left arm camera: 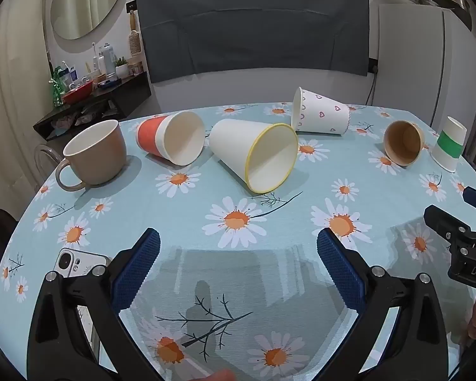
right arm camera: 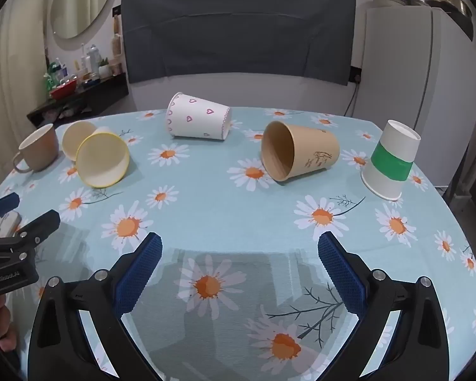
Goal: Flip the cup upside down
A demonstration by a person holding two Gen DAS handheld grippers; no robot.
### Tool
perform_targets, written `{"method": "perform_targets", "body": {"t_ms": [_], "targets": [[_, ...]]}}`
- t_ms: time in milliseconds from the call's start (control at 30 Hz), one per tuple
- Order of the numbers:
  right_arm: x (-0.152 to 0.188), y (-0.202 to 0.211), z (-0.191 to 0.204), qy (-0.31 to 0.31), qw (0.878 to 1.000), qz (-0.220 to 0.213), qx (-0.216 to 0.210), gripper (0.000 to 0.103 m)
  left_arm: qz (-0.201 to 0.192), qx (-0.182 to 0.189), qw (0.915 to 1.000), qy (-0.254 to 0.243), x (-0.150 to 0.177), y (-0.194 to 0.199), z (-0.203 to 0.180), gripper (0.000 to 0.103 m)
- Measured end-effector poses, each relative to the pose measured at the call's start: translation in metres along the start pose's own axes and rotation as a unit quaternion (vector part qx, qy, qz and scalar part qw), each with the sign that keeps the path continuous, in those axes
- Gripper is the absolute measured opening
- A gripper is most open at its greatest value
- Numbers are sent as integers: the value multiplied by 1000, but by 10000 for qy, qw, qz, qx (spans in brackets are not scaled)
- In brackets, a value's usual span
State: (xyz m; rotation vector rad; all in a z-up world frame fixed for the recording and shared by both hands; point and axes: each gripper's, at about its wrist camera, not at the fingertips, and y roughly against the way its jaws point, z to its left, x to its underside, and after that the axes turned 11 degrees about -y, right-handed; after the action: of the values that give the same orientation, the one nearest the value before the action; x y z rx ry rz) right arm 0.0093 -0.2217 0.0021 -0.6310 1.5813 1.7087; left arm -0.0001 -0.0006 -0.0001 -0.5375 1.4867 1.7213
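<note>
Several cups rest on the daisy tablecloth (left arm camera: 301,216). A beige mug (left arm camera: 93,154) stands upright at the left. An orange-banded cup (left arm camera: 171,138), a yellow-rimmed white cup (left arm camera: 254,154), a heart-print cup (left arm camera: 320,116) and a brown cup (left arm camera: 403,146) lie on their sides. A green-banded cup (left arm camera: 449,147) stands upside down at the right; it also shows in the right wrist view (right arm camera: 390,158). My left gripper (left arm camera: 238,254) is open and empty, near the front edge. My right gripper (right arm camera: 239,254) is open and empty, short of the brown cup (right arm camera: 298,150).
A phone (left arm camera: 79,262) lies on the table by my left gripper's left finger. A fridge (right arm camera: 422,79) stands behind the table at the right, a dark shelf with bottles (left arm camera: 95,101) at the left. A covered screen (left arm camera: 254,25) hangs on the back wall.
</note>
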Motion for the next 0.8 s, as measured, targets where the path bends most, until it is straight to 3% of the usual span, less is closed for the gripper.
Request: {"method": "perform_targets", "body": {"t_ms": [800], "targets": [[1, -3, 4, 33, 9999, 85, -67, 95, -11, -48, 10000, -35, 1, 1, -2, 97]]}}
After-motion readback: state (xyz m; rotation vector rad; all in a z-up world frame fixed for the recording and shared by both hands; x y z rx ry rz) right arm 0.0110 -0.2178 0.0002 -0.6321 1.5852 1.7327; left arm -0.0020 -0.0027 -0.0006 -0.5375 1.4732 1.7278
